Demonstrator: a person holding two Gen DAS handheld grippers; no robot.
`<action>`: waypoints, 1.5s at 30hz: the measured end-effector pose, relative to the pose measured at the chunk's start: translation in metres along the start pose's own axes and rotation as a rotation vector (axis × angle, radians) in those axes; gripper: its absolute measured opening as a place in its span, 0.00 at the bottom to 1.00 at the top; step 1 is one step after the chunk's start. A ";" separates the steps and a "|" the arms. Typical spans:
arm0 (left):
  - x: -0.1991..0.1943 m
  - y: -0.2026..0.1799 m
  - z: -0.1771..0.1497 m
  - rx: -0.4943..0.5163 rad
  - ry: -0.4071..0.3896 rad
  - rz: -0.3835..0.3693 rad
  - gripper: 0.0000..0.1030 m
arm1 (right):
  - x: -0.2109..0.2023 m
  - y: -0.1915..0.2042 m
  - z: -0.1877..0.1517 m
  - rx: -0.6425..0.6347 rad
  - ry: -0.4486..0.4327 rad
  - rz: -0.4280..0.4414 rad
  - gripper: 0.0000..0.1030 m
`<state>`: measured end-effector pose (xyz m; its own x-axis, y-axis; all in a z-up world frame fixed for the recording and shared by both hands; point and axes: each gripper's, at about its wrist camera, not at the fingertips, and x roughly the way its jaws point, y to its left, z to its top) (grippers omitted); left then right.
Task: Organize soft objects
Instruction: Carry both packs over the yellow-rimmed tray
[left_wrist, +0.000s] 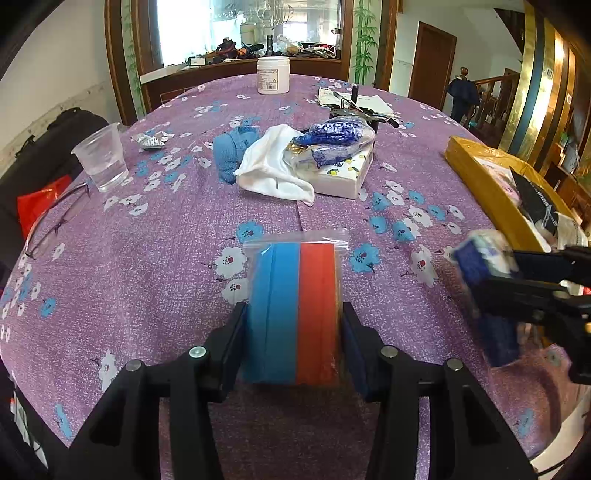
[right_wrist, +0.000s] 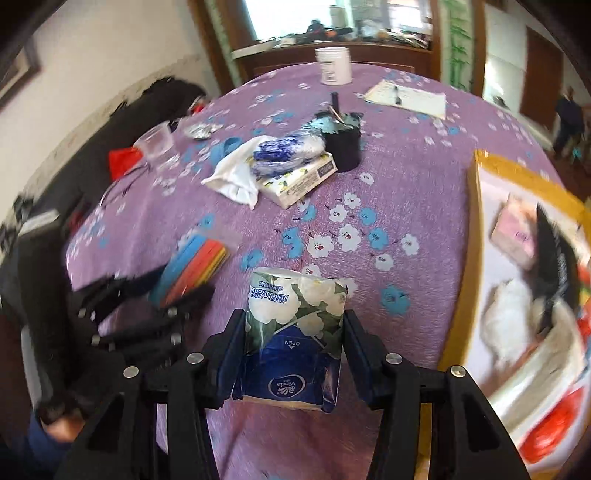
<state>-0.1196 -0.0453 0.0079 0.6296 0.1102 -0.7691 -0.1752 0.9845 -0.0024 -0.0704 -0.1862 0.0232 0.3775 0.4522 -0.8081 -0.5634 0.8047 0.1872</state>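
Sponge pack between left gripper fingers, above table. Tissue pack between right gripper fingers, right of sponges. Cardboard box at table's right edge.

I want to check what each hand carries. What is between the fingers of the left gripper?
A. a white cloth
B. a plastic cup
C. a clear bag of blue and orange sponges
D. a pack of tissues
C: in the left wrist view the left gripper has its fingers pressed on both sides of the bag of sponges, while the pack of tissues sits in the right gripper.
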 end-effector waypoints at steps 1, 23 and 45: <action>0.000 0.000 -0.001 0.000 -0.004 0.003 0.46 | 0.003 0.000 -0.001 0.006 -0.002 -0.002 0.56; -0.001 -0.002 -0.004 0.007 -0.042 0.012 0.52 | 0.008 0.006 -0.041 0.043 -0.059 -0.018 0.79; -0.012 -0.016 -0.011 0.024 -0.101 0.049 0.44 | -0.031 0.000 -0.047 0.127 -0.200 -0.010 0.53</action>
<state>-0.1328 -0.0634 0.0103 0.6943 0.1702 -0.6993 -0.1902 0.9805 0.0498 -0.1165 -0.2176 0.0219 0.5279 0.5007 -0.6860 -0.4663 0.8460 0.2586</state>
